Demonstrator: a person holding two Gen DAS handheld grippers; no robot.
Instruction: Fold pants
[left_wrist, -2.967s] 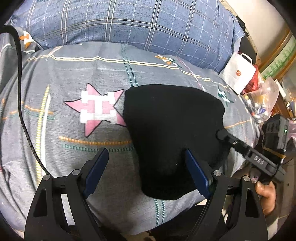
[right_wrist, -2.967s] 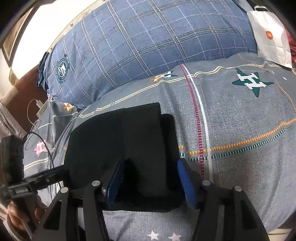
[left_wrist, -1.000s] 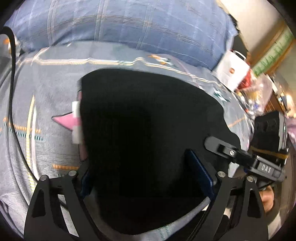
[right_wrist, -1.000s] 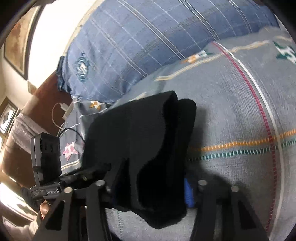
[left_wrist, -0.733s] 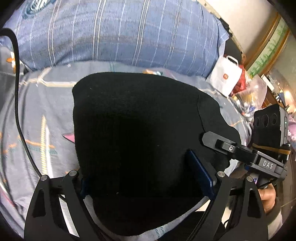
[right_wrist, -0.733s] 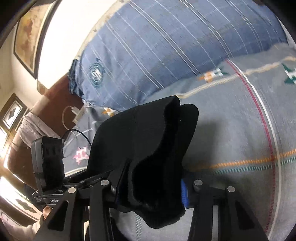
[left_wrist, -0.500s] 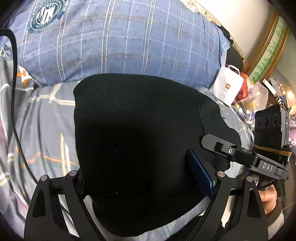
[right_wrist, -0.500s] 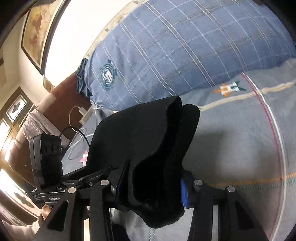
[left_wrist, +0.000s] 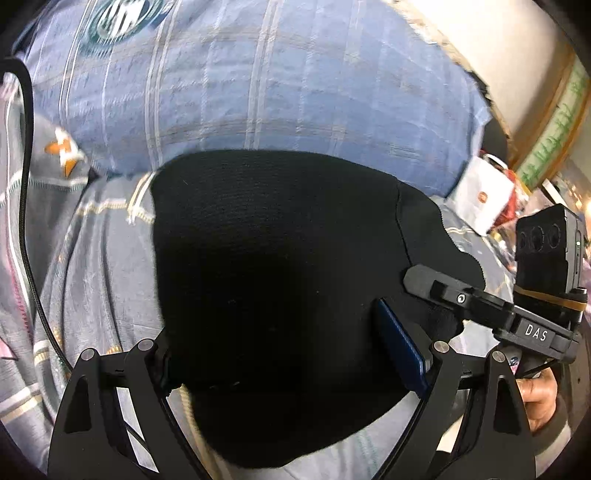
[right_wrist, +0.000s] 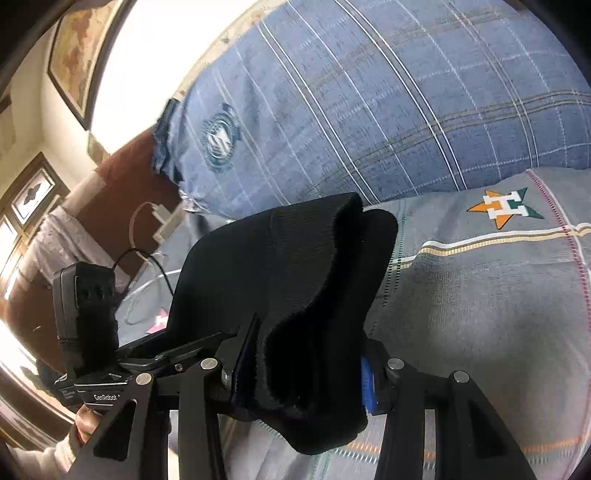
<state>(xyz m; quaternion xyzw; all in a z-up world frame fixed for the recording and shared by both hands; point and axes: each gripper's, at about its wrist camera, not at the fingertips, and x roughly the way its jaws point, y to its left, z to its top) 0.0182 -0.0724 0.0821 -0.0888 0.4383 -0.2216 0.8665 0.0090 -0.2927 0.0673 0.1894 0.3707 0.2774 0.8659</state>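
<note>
**Left wrist view: folded black pants held up over the bed by both tools**

Left wrist view shows the black pants as a thick folded bundle filling the space between the fingers of the left tool. Its jaws stand wide, with the bundle across the whole gap and the blue pad on one side against the cloth; it appears to clasp the bundle, though the other pad is hidden by the fabric. In the right wrist view the right tool is clenched on the pants at the layered edge, several folds bunched between its pads. The bundle looks lifted off the bedspread, with its lower edge hanging free.

The main risk, as I judge it, is the fold coming apart in the air. The layers are loose at the right tool's end and could slide out or fan open if the two tools drift apart or tilt unevenly. The left tool's wide hold may have little bite on soft cloth, so a quick move could let that side sag. A black cable trails near the left tool and might snag.

The surface is a bed with a grey bedspread bearing star motifs and stripes, and a large blue plaid pillow lies beyond. A white bag and clutter sit off to the side; framed pictures hang on a light wall.
</note>
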